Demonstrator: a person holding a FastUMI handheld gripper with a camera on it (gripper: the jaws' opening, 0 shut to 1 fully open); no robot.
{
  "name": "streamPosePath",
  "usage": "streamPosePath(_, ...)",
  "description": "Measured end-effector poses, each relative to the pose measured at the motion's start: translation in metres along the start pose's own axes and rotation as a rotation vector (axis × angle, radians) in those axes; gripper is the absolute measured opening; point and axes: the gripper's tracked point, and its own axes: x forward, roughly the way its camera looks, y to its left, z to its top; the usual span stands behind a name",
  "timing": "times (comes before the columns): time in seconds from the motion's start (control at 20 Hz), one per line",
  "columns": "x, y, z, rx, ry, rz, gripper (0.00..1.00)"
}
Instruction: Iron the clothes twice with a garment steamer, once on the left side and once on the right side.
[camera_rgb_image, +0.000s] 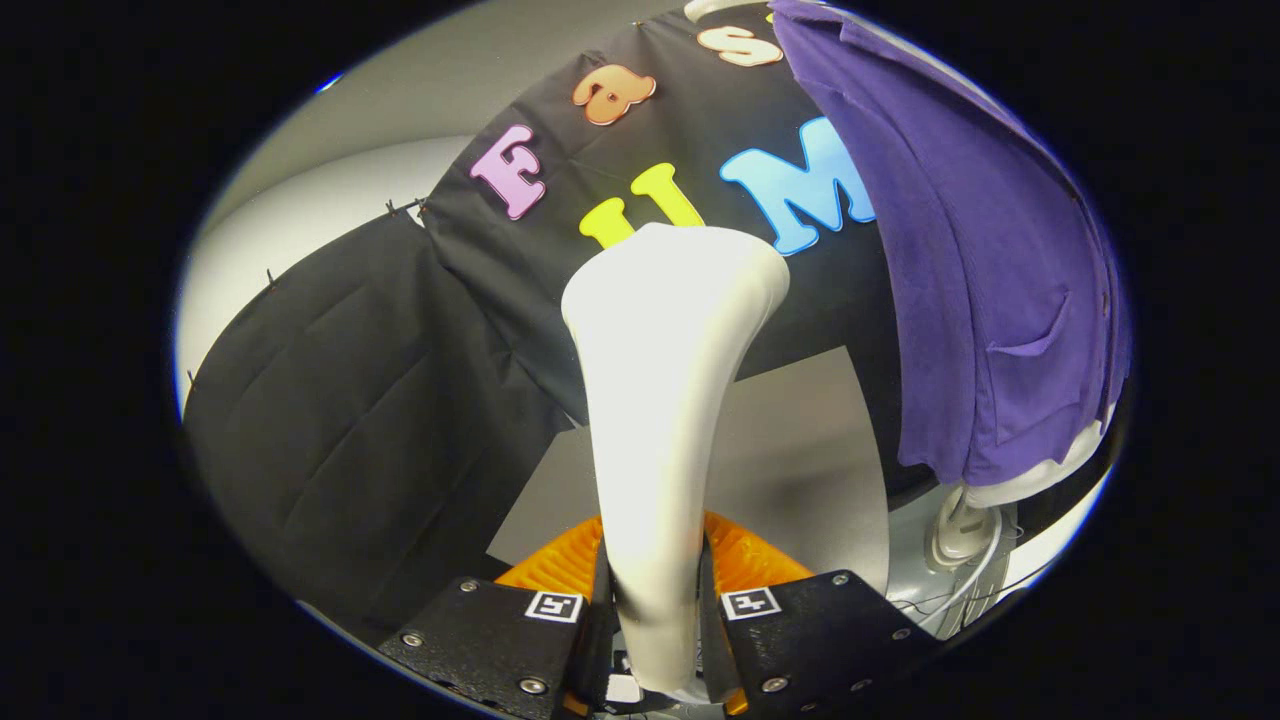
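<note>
My claw (655, 600) is closed around the handle of the garment steamer (665, 380), both fingers pressing its sides. The steamer's long axis runs straight ahead from between my fingers, its broad head at the far end. The purple shirt (985, 280) hangs on a white form, off to the right and beyond the head, well apart from it. I judge the head must swing right and forward to meet the cloth. The desk (800, 450) lies below.
</note>
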Motion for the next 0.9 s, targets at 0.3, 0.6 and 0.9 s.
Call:
streamPosePath(0.3, -0.047, -0.004, -0.021, -0.034, -0.082, -0.035, 0.36)
streamPosePath(0.6, -0.117, -0.022, -0.063, -0.046, -0.135, -0.099, 0.36)
streamPosePath(0.9, -0.163, -0.036, -0.105, -0.019, -0.224, -0.124, 0.36)
